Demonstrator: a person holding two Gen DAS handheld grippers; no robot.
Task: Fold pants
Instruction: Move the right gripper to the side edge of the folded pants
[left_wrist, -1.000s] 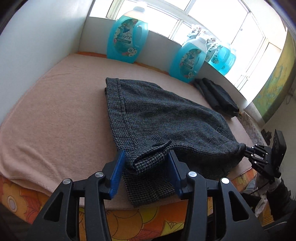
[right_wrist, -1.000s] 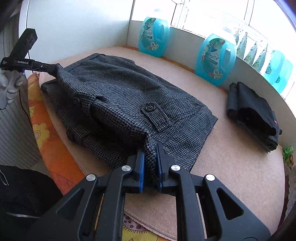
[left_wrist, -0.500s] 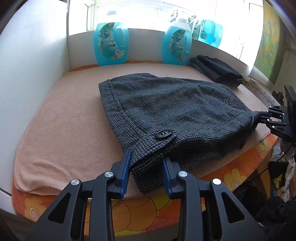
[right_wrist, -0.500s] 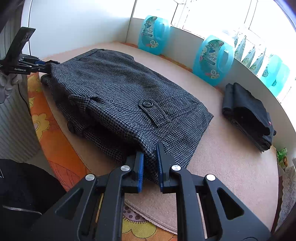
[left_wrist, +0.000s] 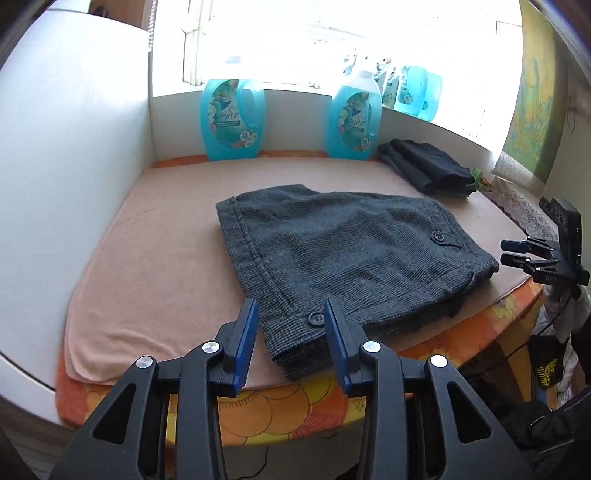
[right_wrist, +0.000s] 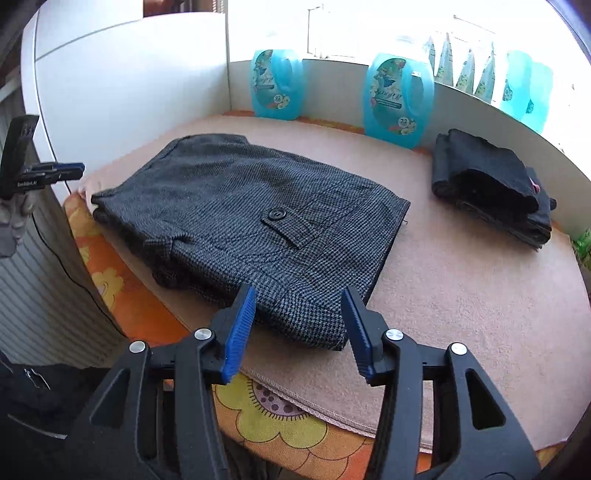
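Note:
The grey checked pants (left_wrist: 343, 254) lie folded flat on the beige mat (left_wrist: 155, 258); they also show in the right wrist view (right_wrist: 251, 218). My left gripper (left_wrist: 291, 325) is open, its blue pads either side of the near corner of the pants, not touching. My right gripper (right_wrist: 299, 325) is open and empty just in front of the pants' near edge. From the left wrist view the right gripper (left_wrist: 517, 254) shows beside the pants' right end. From the right wrist view the left gripper (right_wrist: 62, 171) shows at the pants' left end.
A folded black garment (left_wrist: 428, 170) lies at the back right (right_wrist: 491, 184). Blue detergent bottles (left_wrist: 232, 118) (right_wrist: 397, 98) stand along the back wall under the window. A white wall (left_wrist: 66, 147) borders the left side. The orange flowered cover (left_wrist: 280, 410) marks the front edge.
Both grippers have opened and let go of the pants, which now lie flat on the mat. Both grippers have drawn back a little from the cloth.

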